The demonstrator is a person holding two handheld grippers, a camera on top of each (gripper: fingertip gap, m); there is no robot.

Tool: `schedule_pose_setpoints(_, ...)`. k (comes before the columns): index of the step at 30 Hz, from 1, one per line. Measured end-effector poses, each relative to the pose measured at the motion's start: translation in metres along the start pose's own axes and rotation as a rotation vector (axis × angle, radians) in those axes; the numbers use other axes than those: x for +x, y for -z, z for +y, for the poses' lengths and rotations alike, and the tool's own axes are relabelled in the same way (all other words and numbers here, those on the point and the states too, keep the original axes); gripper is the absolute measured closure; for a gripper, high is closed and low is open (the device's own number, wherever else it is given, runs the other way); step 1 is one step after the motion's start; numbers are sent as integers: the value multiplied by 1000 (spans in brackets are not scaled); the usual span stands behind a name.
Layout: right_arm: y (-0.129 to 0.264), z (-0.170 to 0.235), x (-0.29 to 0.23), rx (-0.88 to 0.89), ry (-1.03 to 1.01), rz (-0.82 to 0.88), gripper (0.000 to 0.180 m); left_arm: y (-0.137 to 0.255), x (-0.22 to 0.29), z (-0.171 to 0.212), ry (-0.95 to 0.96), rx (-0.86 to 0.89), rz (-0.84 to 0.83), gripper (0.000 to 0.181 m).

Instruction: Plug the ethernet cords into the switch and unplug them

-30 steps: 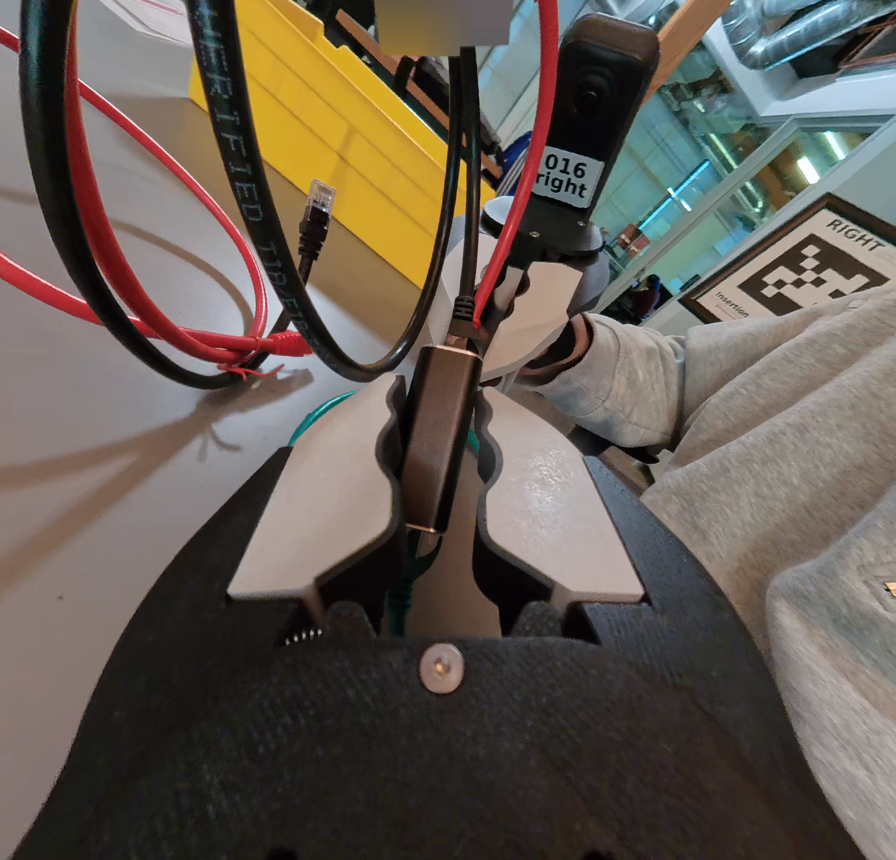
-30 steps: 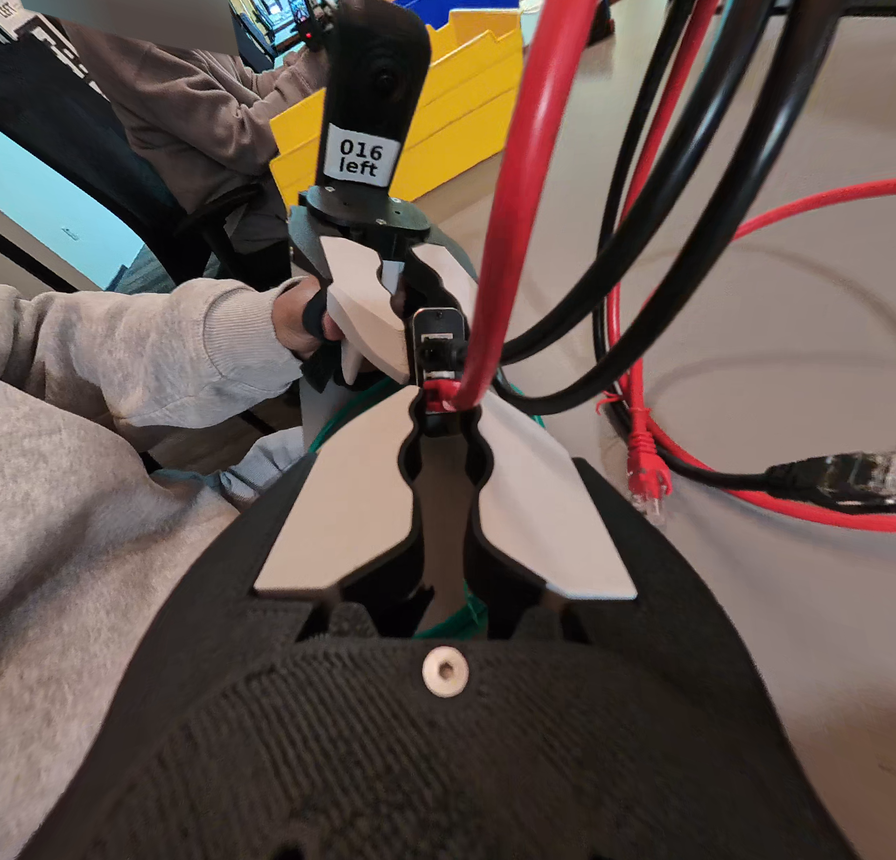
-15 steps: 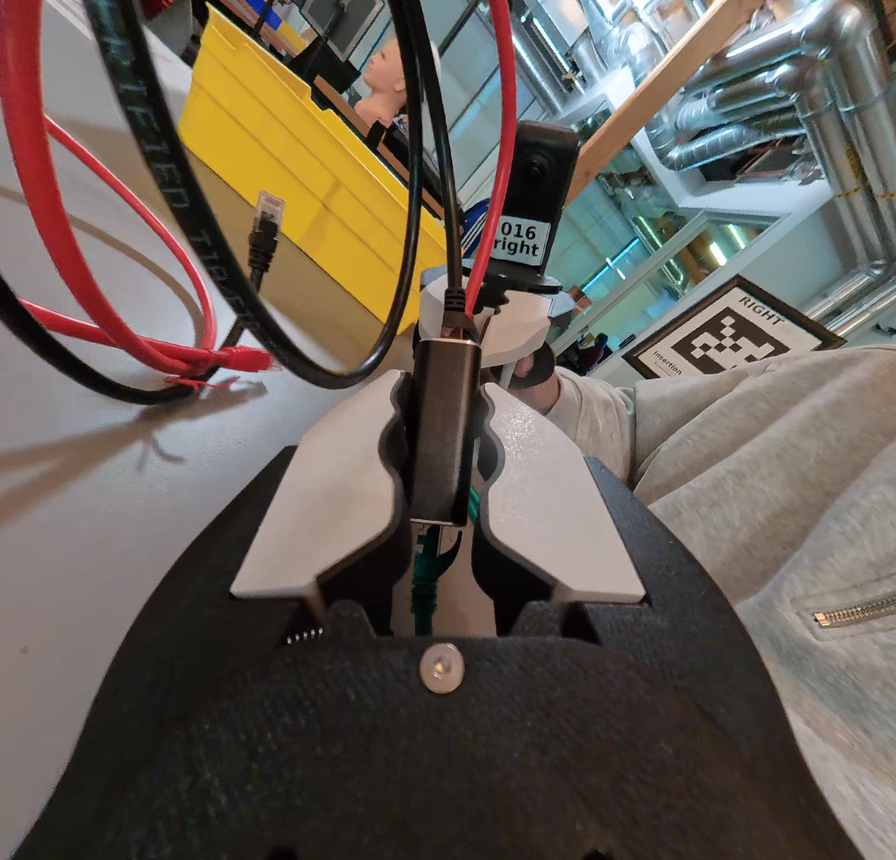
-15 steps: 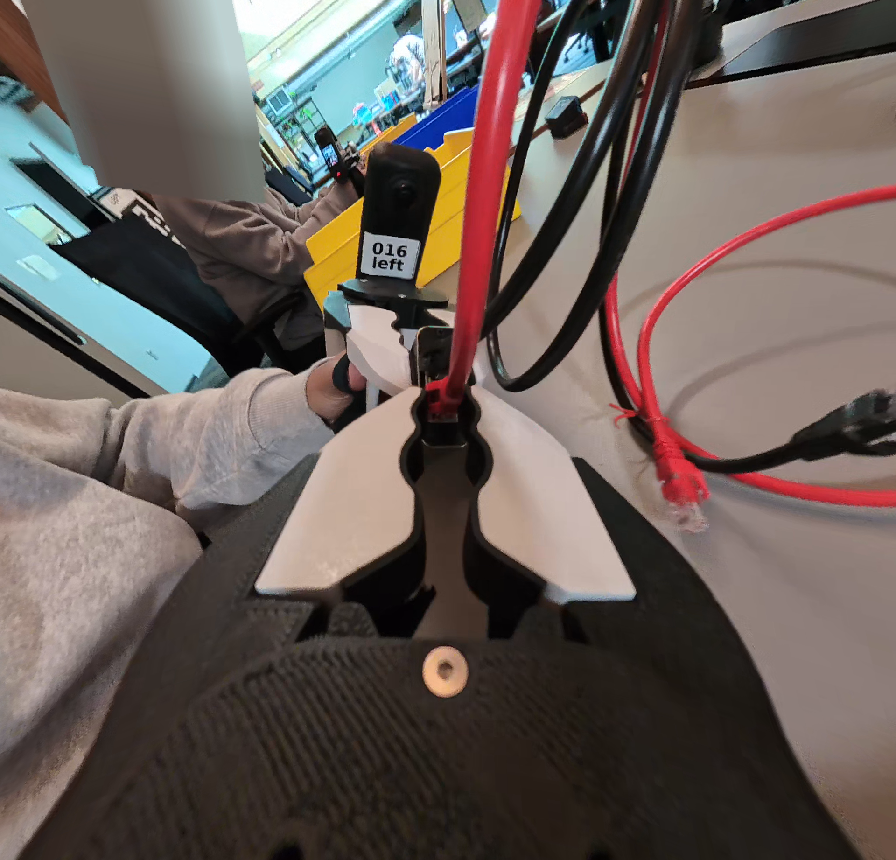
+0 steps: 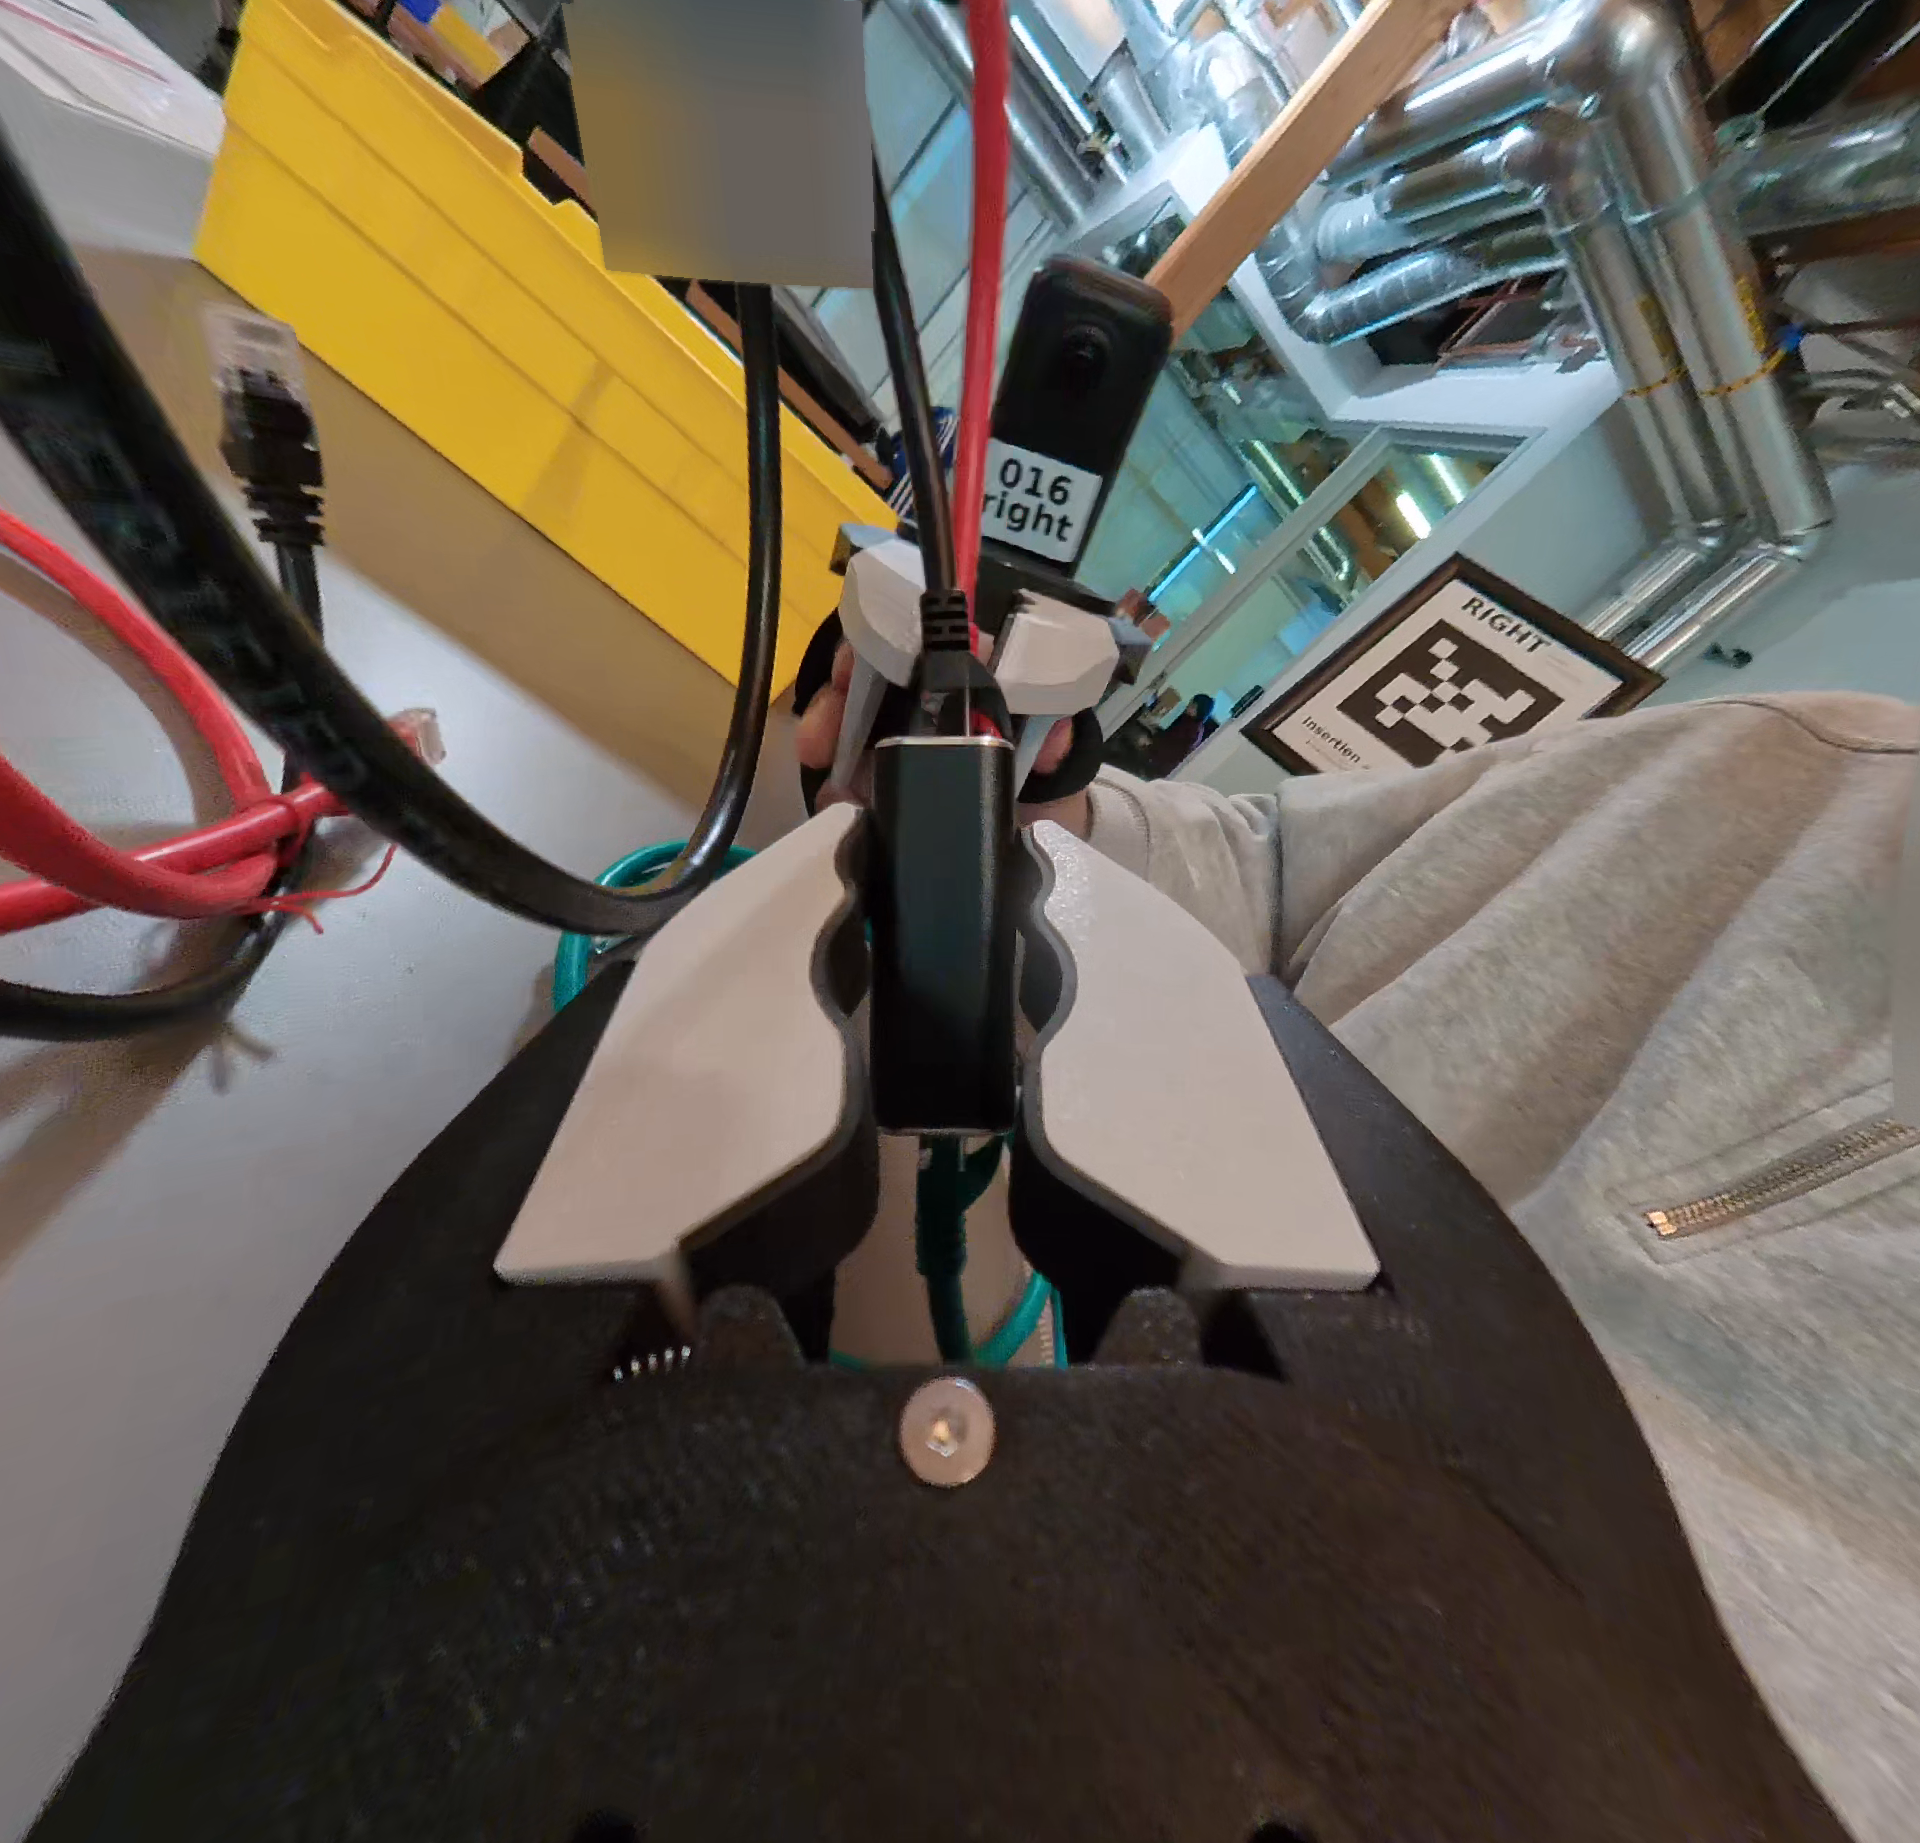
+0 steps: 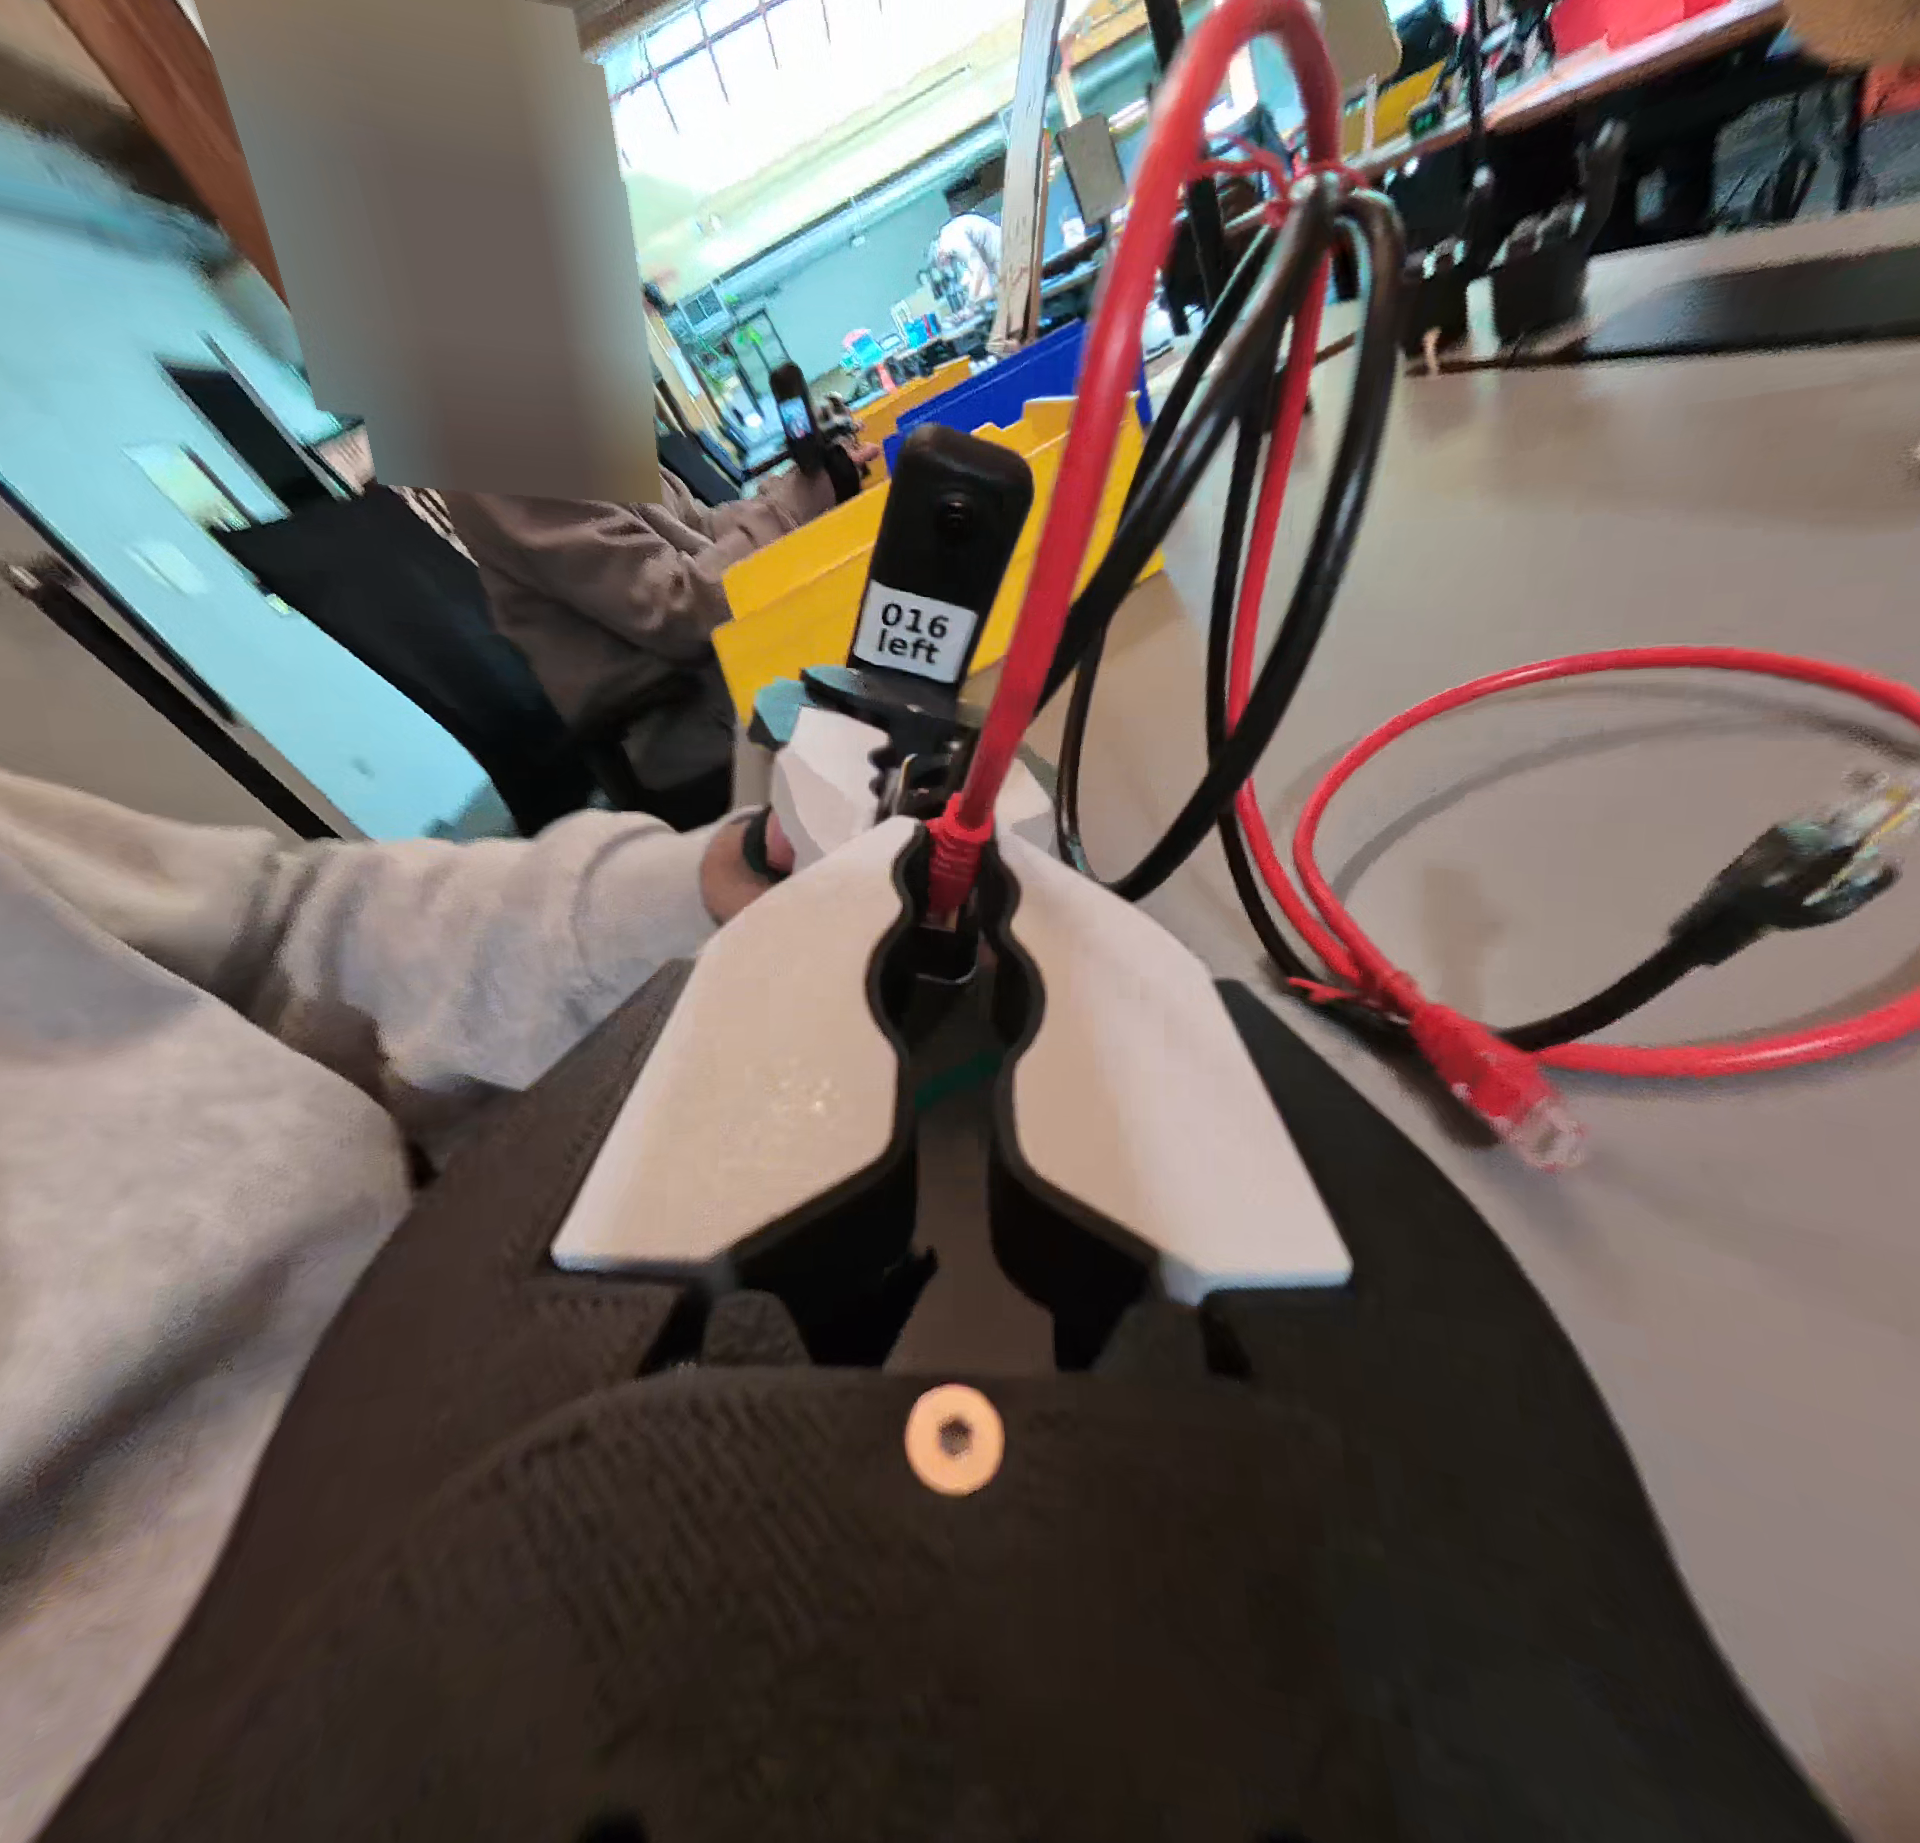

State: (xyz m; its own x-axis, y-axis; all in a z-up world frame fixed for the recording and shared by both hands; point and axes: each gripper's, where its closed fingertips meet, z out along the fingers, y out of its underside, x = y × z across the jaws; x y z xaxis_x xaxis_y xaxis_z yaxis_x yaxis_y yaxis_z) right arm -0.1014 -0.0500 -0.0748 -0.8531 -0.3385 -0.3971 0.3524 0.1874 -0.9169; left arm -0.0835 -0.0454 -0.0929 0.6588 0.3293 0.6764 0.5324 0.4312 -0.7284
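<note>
My left gripper (image 5: pixel 943 837) is shut on the switch (image 5: pixel 940 952), a small black box held lengthwise between the fingers. A black cord (image 5: pixel 940 640) leaves its far end and a green cord (image 5: pixel 948 1243) sits at its near end. My right gripper (image 6: pixel 951 848) is shut on the red cord's plug (image 6: pixel 948 853); the red cord (image 6: pixel 1122 339) arches up from it. The two grippers face each other. The right gripper (image 5: pixel 961 650) shows just beyond the switch, and the left gripper (image 6: pixel 883 785) shows a little beyond the red plug, with a gap between them.
On the grey table (image 6: pixel 1558 505) lie the red cord's other plug (image 6: pixel 1496 1087) and a loose black plug (image 6: pixel 1808 863), with red and black loops around them. Yellow bins (image 5: pixel 447 276) stand behind. A person's grey sleeves (image 5: pixel 1558 962) are close on the inner side.
The two grippers have drawn apart, so the switch and the red plug now stand farther from each other. Both views have tilted upward, and the cord loops hang higher.
</note>
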Motion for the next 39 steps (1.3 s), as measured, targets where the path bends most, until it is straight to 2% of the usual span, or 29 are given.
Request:
schedule_pose_setpoints(3,11,-2,7,47,80,86,166,-5,-3,-2,-11,-2,-13,155)
schedule_pose_setpoints(5,21,-14,7,154,83,117,142,-6,-5,-7,8,32,5,156)
schedule_pose_setpoints(9,37,-19,5,214,40,158,130,-7,-13,-21,52,113,35,156)
schedule_pose_setpoints(11,42,-19,7,195,102,212,140,-6,-15,-25,68,136,43,157)
schedule_pose_setpoints(15,34,-8,10,83,280,277,180,-2,-14,-27,59,165,49,157)
schedule_pose_setpoints(18,22,-5,7,93,226,234,177,0,-11,-28,40,180,46,158)
schedule_pose_setpoints(20,18,-7,8,145,111,203,164,1,-9,-27,35,190,49,158)
schedule_pose_setpoints(23,13,-7,11,167,-2,159,154,0,-6,-25,23,192,49,158)
schedule_pose_setpoints(27,8,-4,9,166,-95,97,157,-2,-2,-22,8,181,50,158)
schedule_pose_setpoints(32,4,-2,3,176,-185,25,150,-9,2,-15,5,148,48,158)
schedule_pose_setpoints(35,1,-1,0,149,-177,1,162,-10,3,-14,4,147,41,158)
schedule_pose_setpoints(37,0,0,1,133,-179,2,163,-10,2,-14,27,146,57,156)
schedule_pose_setpoints(39,1,-1,1,129,-192,-4,164,-12,4,-12,52,136,89,148)
